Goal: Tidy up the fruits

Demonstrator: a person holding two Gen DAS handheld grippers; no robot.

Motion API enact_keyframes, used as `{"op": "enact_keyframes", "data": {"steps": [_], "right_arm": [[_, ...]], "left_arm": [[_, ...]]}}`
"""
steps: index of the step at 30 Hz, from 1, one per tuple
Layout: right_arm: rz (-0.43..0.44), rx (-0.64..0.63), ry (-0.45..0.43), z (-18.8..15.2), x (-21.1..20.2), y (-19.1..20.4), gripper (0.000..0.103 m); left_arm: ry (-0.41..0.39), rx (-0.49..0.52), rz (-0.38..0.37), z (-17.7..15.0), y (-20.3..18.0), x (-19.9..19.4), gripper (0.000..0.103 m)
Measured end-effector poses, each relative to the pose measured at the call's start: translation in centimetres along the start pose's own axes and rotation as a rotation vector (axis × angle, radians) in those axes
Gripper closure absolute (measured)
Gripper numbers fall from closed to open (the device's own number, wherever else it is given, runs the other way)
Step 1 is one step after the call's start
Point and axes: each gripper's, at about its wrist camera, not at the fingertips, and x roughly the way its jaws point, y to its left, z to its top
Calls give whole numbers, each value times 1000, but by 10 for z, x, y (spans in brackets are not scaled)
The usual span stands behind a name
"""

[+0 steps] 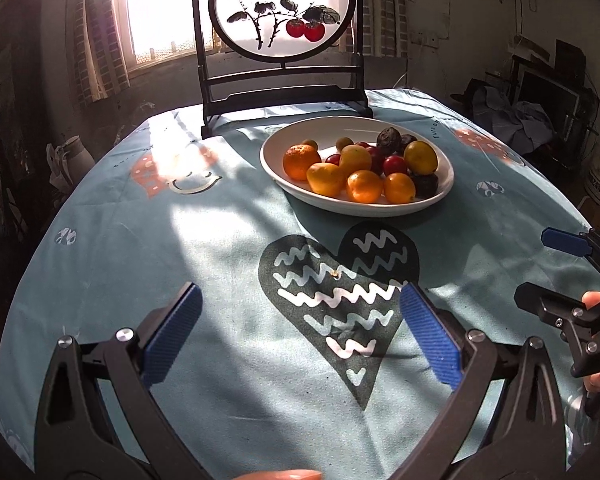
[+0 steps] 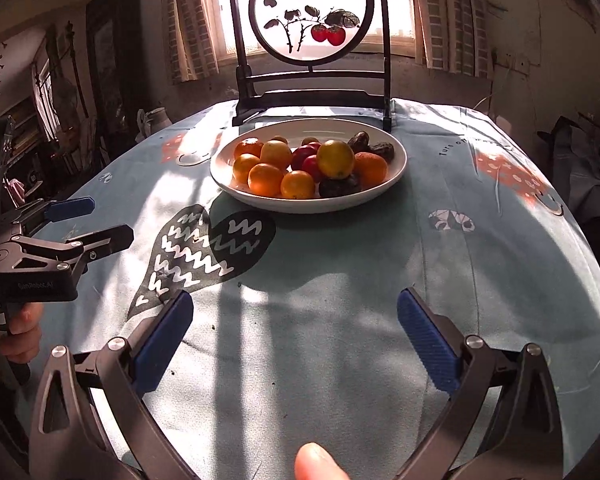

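The surface point(image 1: 120, 240) under its blue cloth carries everything. I see the white plate point(image 2: 396, 172) well ahead, gathering all the fruits point(image 2: 300, 168) in one heap so none rolls loose. My left tongs point(image 1: 300, 336) and right tongs point(image 2: 294, 338) hover spread wide, gripping nothing, both facing the plate.

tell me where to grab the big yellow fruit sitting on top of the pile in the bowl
Probably from above, with the fingers closing across its round middle. The yellow fruit rides highest on the pile in the white bowl, with red fruits and an orange crowding its sides, so only its top is free.
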Motion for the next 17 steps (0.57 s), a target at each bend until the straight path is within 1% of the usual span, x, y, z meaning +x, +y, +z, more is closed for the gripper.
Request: {"op": "enact_keyframes", "data": {"steps": [8,17], "right_arm": [[-3,7,2,0,0,-1,1],[-3,8,0,0,0,-2,1]], "left_arm": [[9,-6,-9,0,2,2,2],[-1,-10,14,0,3,2,2]]}}
